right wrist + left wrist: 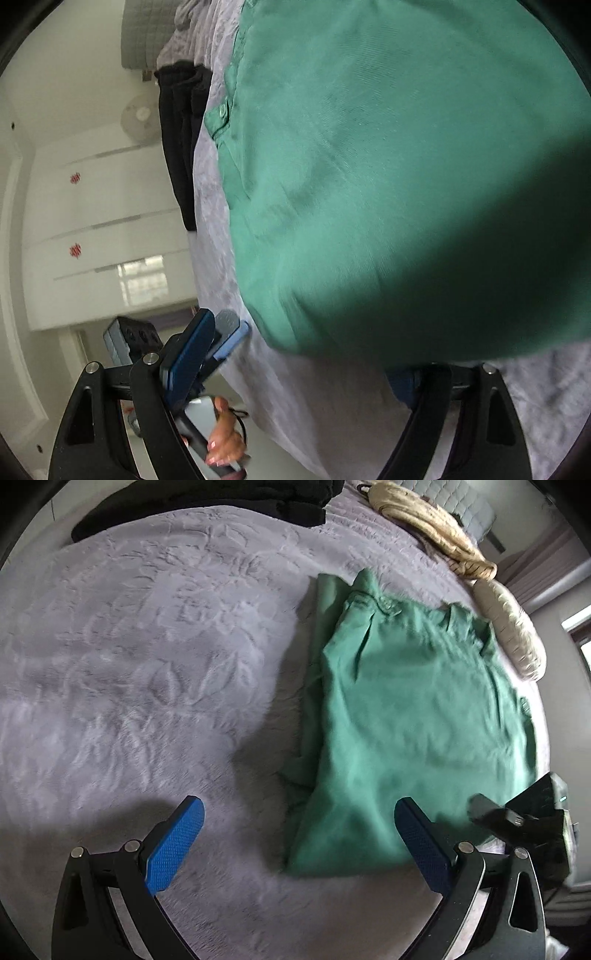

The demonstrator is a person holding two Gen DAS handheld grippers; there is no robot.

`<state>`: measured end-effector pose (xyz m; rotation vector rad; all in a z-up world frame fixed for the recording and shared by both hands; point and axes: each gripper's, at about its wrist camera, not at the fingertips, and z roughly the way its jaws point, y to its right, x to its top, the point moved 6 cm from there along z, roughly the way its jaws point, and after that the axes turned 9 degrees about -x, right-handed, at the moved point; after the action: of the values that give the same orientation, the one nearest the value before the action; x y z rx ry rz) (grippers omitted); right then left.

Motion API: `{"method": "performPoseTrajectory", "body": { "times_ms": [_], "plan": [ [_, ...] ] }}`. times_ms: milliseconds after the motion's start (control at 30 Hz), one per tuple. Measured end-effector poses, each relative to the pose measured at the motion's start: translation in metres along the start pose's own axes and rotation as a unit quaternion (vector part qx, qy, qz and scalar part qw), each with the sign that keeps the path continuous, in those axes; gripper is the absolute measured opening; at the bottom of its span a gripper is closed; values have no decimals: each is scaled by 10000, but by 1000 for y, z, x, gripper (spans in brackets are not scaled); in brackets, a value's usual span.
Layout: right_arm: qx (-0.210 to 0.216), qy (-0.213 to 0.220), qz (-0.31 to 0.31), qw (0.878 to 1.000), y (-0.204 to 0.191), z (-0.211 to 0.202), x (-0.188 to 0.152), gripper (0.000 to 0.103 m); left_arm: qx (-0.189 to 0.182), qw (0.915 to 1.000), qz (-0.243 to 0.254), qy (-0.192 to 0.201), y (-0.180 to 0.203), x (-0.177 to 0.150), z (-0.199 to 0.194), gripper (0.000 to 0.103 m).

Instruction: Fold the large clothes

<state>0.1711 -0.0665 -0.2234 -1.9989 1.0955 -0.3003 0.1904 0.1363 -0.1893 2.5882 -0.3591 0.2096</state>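
Observation:
A green garment (406,701) lies folded into a long panel on the grey patterned bedspread (147,646), right of centre in the left wrist view. My left gripper (299,834) is open and empty, its blue pads spread above the garment's near corner. My right gripper shows in that view (517,812) at the garment's near right edge. In the right wrist view the green garment (388,166) fills most of the frame. My right gripper (303,354) is open; its right finger is hidden under the cloth edge. The left gripper (221,339) appears beside it.
Black clothes (207,506) lie at the far edge of the bed. A beige bundle (432,524) and a beige pillow (513,631) lie at the far right. White wardrobe doors (103,221) stand beyond the bed edge in the right wrist view.

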Motion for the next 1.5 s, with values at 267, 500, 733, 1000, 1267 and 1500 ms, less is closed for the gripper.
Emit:
{"method": "performPoseTrajectory", "body": {
  "times_ms": [267,500,733,1000,1267,1500],
  "plan": [
    [165,210,603,9978,9,-3,-3,79,-649,9972,-368,-47,4,12,4,103],
    [409,211,-205,9987,-20,-20,9,8,-1367,9886,-554,-312,8,22,19,103],
    [359,356,-1085,9928,-56,-48,12,8,-2596,9603,-728,-720,36,49,45,103],
    [-384,-243,-1020,9937,-23,-39,-11,12,-1595,9764,50,-1453,67,41,98,76],
    [-1407,-411,-1461,9784,14,-100,-19,12,-1246,9878,376,-854,66,49,80,30],
    [-2003,921,-2041,9538,-1,-154,40,7,-855,9929,568,-600,79,51,76,30]
  ]
}}
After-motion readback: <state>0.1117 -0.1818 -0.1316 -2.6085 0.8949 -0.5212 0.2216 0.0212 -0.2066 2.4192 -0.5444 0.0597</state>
